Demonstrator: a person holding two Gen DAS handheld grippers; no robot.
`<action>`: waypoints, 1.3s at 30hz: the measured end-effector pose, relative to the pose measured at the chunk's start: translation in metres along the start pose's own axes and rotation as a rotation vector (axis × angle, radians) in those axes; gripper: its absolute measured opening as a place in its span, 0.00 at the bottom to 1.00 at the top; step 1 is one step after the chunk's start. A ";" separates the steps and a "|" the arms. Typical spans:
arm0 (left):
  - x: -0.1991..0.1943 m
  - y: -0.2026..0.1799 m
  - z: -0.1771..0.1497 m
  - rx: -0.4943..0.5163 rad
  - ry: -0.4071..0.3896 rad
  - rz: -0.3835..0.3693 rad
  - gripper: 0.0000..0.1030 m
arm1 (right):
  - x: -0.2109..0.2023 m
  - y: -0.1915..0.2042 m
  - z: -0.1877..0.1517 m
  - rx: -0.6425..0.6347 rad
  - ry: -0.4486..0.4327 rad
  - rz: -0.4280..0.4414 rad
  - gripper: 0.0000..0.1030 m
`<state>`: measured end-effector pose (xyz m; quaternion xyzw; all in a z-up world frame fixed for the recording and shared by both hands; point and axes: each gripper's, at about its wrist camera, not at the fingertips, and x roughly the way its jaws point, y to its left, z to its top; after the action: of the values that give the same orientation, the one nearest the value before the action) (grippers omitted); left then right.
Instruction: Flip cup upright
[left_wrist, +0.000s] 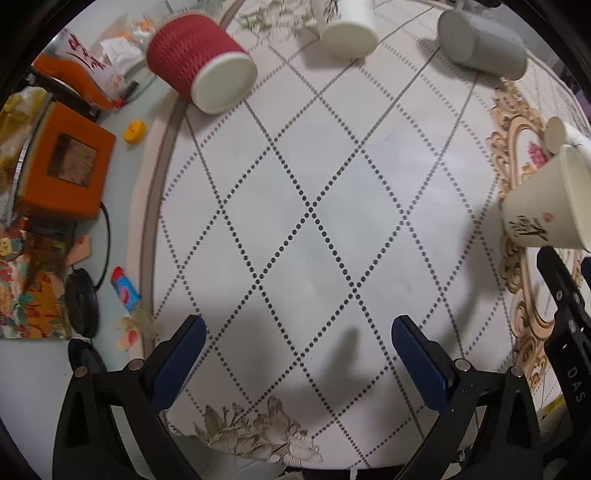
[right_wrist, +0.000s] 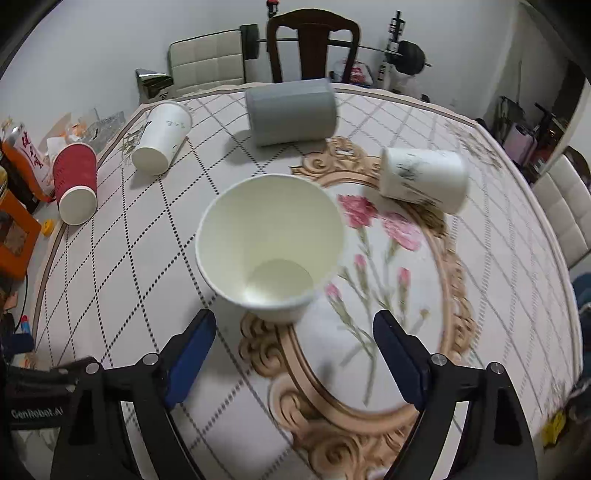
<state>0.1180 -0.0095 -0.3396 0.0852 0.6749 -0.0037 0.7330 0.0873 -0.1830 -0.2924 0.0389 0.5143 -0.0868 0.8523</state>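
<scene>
A white paper cup (right_wrist: 271, 247) stands upright on the tablecloth just ahead of my right gripper (right_wrist: 295, 336), which is open and empty, fingers apart from the cup. The same cup shows at the right edge of the left wrist view (left_wrist: 546, 206). My left gripper (left_wrist: 295, 350) is open and empty over bare cloth. Lying on their sides are a red ribbed cup (right_wrist: 75, 182) (left_wrist: 201, 62), a tall white cup (right_wrist: 160, 138) (left_wrist: 347, 26), a grey cup (right_wrist: 291, 110) (left_wrist: 480, 40) and a white printed cup (right_wrist: 424, 177).
The round table (right_wrist: 517, 295) has a patterned cloth. Orange boxes (left_wrist: 66, 166), a black cable and small clutter lie on the floor at the left. Chairs (right_wrist: 310, 44) and a barbell stand beyond the far edge.
</scene>
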 end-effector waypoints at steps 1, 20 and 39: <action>-0.008 -0.002 -0.004 0.004 -0.015 -0.001 1.00 | -0.007 -0.003 -0.002 0.003 0.007 -0.009 0.93; -0.236 0.026 -0.092 -0.031 -0.382 -0.039 1.00 | -0.258 -0.055 -0.014 0.007 -0.083 -0.050 1.00; -0.343 0.032 -0.163 -0.066 -0.544 -0.078 1.00 | -0.410 -0.074 -0.029 -0.014 -0.217 -0.041 1.00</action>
<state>-0.0702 0.0060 -0.0088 0.0309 0.4557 -0.0327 0.8890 -0.1388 -0.2073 0.0577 0.0127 0.4203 -0.1043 0.9013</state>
